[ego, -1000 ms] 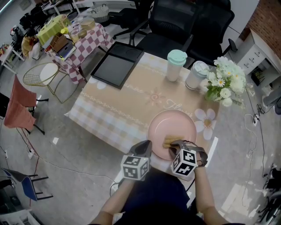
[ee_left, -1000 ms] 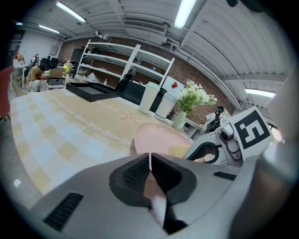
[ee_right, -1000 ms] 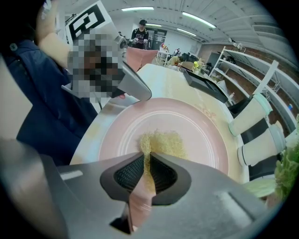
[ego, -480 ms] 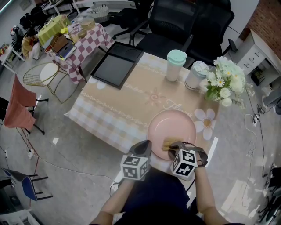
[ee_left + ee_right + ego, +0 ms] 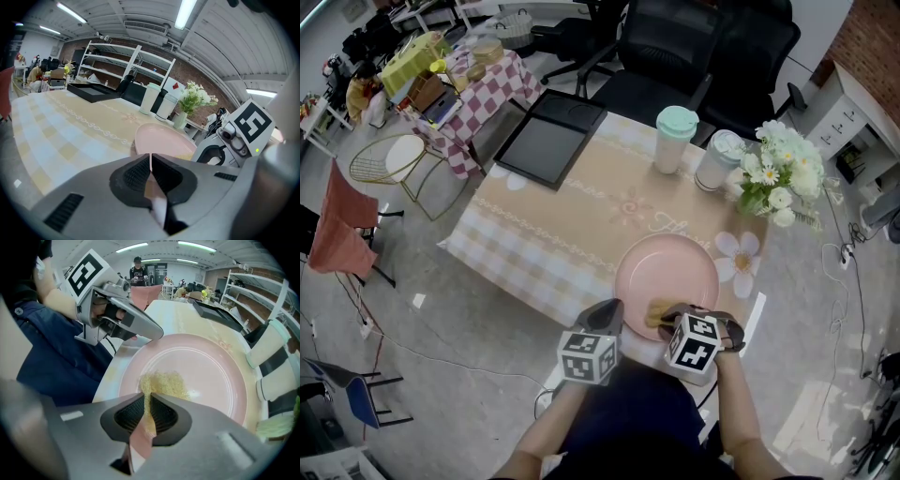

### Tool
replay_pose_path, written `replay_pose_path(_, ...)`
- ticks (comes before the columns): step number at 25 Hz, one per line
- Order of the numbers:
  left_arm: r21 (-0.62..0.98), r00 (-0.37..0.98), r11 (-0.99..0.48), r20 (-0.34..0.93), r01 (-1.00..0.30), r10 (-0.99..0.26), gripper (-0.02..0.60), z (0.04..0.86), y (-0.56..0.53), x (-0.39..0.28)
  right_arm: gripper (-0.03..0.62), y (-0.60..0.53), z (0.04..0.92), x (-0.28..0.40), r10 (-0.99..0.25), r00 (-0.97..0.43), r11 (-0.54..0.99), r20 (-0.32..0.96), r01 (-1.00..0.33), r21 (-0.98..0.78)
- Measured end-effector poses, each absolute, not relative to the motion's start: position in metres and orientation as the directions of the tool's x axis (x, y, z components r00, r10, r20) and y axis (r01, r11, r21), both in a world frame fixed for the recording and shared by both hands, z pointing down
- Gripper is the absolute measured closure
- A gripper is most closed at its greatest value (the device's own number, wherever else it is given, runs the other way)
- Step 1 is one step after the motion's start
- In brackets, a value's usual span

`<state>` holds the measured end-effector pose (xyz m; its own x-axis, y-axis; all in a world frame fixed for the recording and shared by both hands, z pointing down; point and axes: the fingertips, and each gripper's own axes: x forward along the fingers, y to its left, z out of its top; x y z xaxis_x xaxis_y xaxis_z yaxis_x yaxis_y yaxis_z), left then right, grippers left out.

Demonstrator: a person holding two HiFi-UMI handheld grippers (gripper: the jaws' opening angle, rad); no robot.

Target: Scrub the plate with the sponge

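A pink plate (image 5: 675, 267) lies on the tablecloth near the table's front edge. A yellow sponge (image 5: 656, 309) rests on its near part, and my right gripper (image 5: 667, 314) is shut on it. In the right gripper view the sponge (image 5: 161, 383) spreads on the plate (image 5: 206, 366) just past the jaws of my right gripper (image 5: 146, 399). My left gripper (image 5: 612, 307) is shut, its tip at the plate's near-left rim. The left gripper view shows the plate (image 5: 164, 140) just beyond my left gripper (image 5: 150, 159). Whether it pinches the rim I cannot tell.
At the table's back stand a mint-lidded cup (image 5: 677, 139), a second cup (image 5: 717, 159) and a bunch of white flowers (image 5: 778, 173). A black tray (image 5: 551, 139) sits at the back left. Office chairs (image 5: 675, 47) stand behind the table.
My right gripper has slid the sponge a little toward the plate's near rim. The left gripper and the plate have stayed put.
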<state>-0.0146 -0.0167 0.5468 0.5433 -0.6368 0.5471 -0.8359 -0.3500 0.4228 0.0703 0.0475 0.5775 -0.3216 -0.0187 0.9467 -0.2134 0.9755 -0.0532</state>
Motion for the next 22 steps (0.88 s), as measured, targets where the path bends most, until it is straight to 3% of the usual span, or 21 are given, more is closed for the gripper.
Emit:
replay_pose_path(12, 0.420, 0.543, -0.353, 0.547, -0.836, -0.637, 0.560, 0.546, -0.017, -0.015, 0.554, 0.065, 0.575, 0.074, 0.276, -0.322, 0.929, 0.906, -0.153, -0.337)
replay_pose_path(22, 0.420, 0.544, -0.354, 0.549, -0.836, -0.635, 0.560, 0.547, -0.017, -0.015, 0.554, 0.068, 0.568, 0.069, 0.515, -0.361, 0.809, 0.778, -0.097, -0.580)
